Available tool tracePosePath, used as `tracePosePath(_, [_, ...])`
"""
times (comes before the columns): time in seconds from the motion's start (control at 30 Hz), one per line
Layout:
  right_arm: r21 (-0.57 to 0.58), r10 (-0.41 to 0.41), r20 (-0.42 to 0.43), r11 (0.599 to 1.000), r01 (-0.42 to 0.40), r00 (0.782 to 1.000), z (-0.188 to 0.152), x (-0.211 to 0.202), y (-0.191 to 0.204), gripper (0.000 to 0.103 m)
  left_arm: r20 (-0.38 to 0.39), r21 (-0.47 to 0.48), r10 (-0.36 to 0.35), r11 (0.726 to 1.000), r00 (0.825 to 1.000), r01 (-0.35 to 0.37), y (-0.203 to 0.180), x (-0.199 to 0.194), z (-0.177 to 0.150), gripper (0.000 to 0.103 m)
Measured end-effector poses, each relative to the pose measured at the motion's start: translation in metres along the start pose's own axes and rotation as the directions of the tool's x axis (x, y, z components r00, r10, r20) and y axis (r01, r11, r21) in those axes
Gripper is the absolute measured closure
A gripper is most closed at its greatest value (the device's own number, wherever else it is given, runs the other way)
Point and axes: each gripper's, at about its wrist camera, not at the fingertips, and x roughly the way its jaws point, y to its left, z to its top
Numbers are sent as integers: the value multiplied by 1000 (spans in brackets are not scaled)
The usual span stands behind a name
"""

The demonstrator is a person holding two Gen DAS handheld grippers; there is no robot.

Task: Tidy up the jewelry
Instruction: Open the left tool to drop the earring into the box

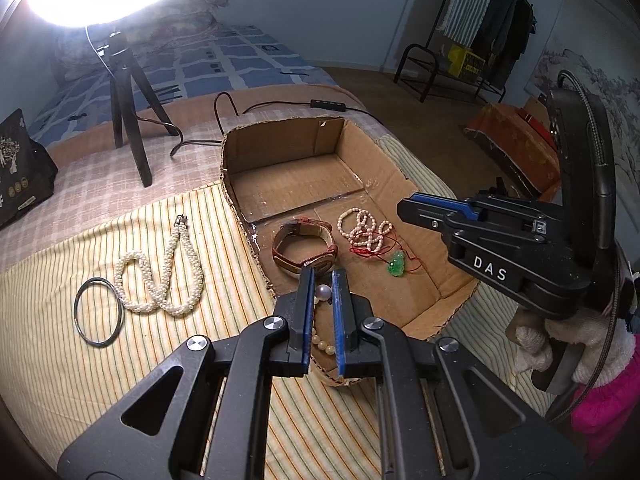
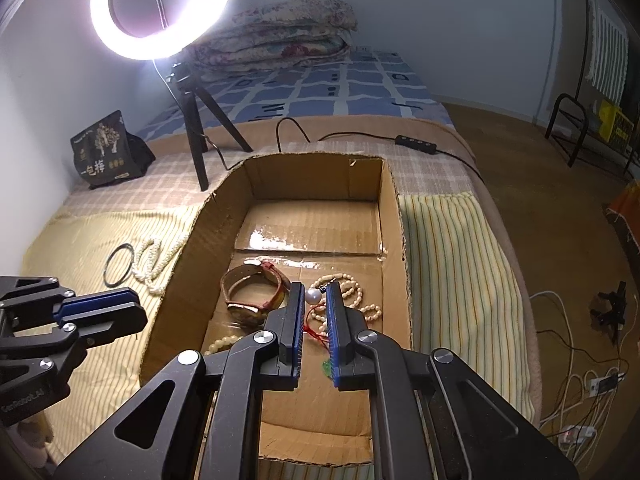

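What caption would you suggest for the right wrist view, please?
Right gripper above a cardboard box holding a watch, beads and a pearl.

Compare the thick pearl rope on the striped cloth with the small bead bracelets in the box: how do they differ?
The pearl rope lies outside the cardboard box on the striped cloth; the bead bracelets lie inside the box. The rope is a thick multi-strand twist; the bracelets are thin single strands. The rope lies beside a dark bangle; the bracelets are tangled with red cord. Both are pale, pearly beadwork.
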Motion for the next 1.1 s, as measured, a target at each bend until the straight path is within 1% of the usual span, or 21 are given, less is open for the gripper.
tracePosePath(0.47, [4,12,-18,1000,-12,1000,-3,5,-3,94,-12,0,-24,1000,1000,24,-1,9,0,96])
tracePosePath(0.6, [3,8,-16,1000,-8,1000,-4,5,-3,93,-22,1,-14,1000,1000,14,0,11,1,95])
tracePosePath(0.63, [3,3,-15,1000,-3,1000,-4,5,-3,89,-27,-3,-12,1000,1000,11,1,12,1,86])
tracePosePath(0.67, [4,-3,-11,1000,3,1000,-4,4,-3,81,-28,-11,-12,1000,1000,12,2,12,1,71])
tracePosePath(0.7, [5,-5,-7,1000,5,1000,-5,4,-3,77,-24,-19,-16,1000,1000,16,4,12,0,66])
tracePosePath(0.73, [8,-7,-1,1000,7,1000,-5,3,-3,68,-19,-25,-11,1000,1000,10,5,11,0,65])
tracePosePath(0.77, [9,-7,3,1000,7,1000,-4,2,-4,64,-17,-26,-9,1000,1000,8,6,11,1,65])
tracePosePath(1.1, [26,-22,10,999,22,1000,-4,-1,-6,62,-17,-28,-2,1000,1000,1,7,9,-1,65])
